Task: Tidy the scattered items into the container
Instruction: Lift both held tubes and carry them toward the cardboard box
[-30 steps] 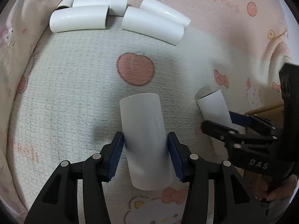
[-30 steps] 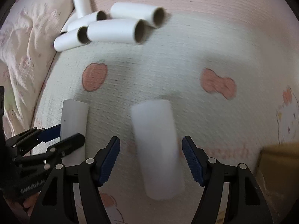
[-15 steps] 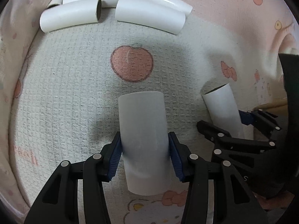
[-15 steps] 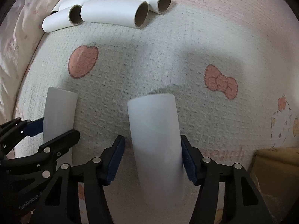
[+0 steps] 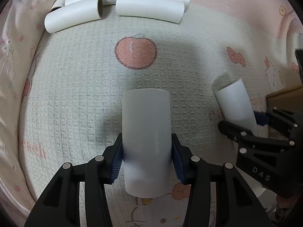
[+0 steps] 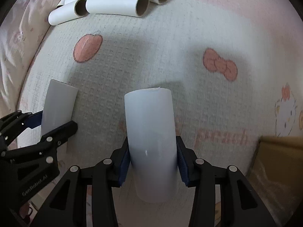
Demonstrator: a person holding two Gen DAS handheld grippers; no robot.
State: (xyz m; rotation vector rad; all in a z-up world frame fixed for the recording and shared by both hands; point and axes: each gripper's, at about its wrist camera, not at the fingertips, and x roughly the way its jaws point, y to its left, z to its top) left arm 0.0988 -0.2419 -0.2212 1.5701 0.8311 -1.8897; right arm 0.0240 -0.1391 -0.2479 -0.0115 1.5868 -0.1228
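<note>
A white cardboard tube (image 5: 145, 124) lies lengthwise between the blue pads of my left gripper (image 5: 146, 151), which press on both its sides. In the right wrist view a second white tube (image 6: 150, 124) sits in my right gripper (image 6: 152, 155); its jaws are closing and the pads touch the tube's sides. Both grippers point down at the patterned blanket (image 5: 75, 94), side by side. Each shows in the other's view: the right gripper (image 5: 246, 130) with its tube (image 5: 234, 104), the left gripper (image 6: 37, 124) with its tube (image 6: 56, 104). A brown cardboard box (image 6: 280, 160) stands at the lower right.
Several more white tubes (image 6: 113, 3) lie in a heap at the far left of the blanket, also seen as the heap (image 5: 147, 5) from the left wrist. The box edge (image 5: 284, 98) shows at the right. Crumpled pink bedding (image 6: 17, 37) rises along the left side.
The right gripper's jaws have narrowed from well apart to touching the tube between them. The left gripper stays gripped on its tube. Both views have shifted slightly toward the heap.
</note>
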